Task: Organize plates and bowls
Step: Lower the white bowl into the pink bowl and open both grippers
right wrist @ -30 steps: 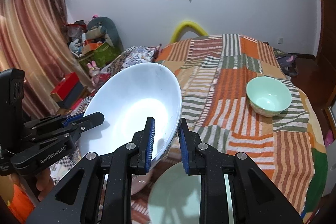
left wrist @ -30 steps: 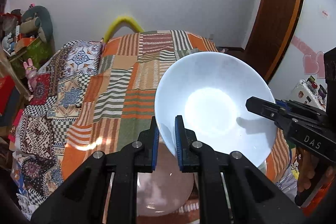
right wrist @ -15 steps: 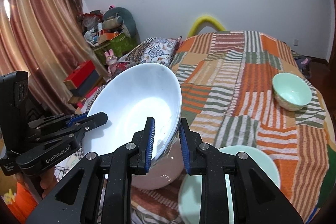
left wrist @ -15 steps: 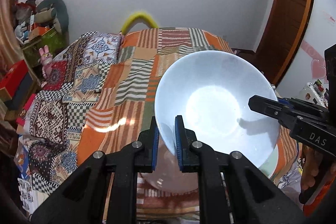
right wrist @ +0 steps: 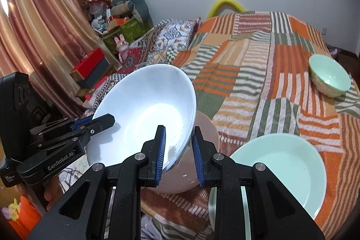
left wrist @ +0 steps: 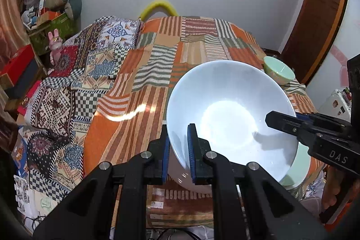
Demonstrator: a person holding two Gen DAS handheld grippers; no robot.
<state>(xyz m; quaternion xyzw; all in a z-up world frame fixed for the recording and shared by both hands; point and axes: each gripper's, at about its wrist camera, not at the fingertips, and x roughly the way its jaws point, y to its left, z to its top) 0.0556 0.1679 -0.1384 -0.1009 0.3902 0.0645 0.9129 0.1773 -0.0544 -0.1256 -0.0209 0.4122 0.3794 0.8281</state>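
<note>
Left wrist footage shows the left gripper [left wrist: 177,147] pinched on the near rim of a large white bowl [left wrist: 229,118], one blue pad inside the wall and the other outside, so the jaws are seen closed onto the rim with only the bowl's wall between them. The bowl is held tilted above the striped bedspread [left wrist: 144,118], its opening turned toward the camera. At about 3 o'clock of the bowl the right gripper [left wrist: 281,122] is seen reaching over the opposite rim. In the right wrist view the right gripper [right wrist: 178,147] is shown straddling the white bowl [right wrist: 144,114] at its rim, the left pad pressed against the inner wall; the outer pad is set just beside the outer wall, and whether it touches cannot be told, so the jaws are narrowed around the rim rather than pressed together. The left gripper [right wrist: 103,123] is seen at about 9 o'clock of the bowl, clamped on the far rim. Directly beneath the white bowl a pink bowl [right wrist: 207,138] is partly hidden, resting on the bedspread [right wrist: 247,87]. A pale green plate [right wrist: 281,172] is laid at about 4 o'clock of the white bowl, just beside the pink bowl. A small green bowl [right wrist: 329,75] is set upright well apart, toward 2 o'clock, near the far right edge of the bed; it is also caught in the left wrist view [left wrist: 279,70] beyond the white bowl's rim.
</note>
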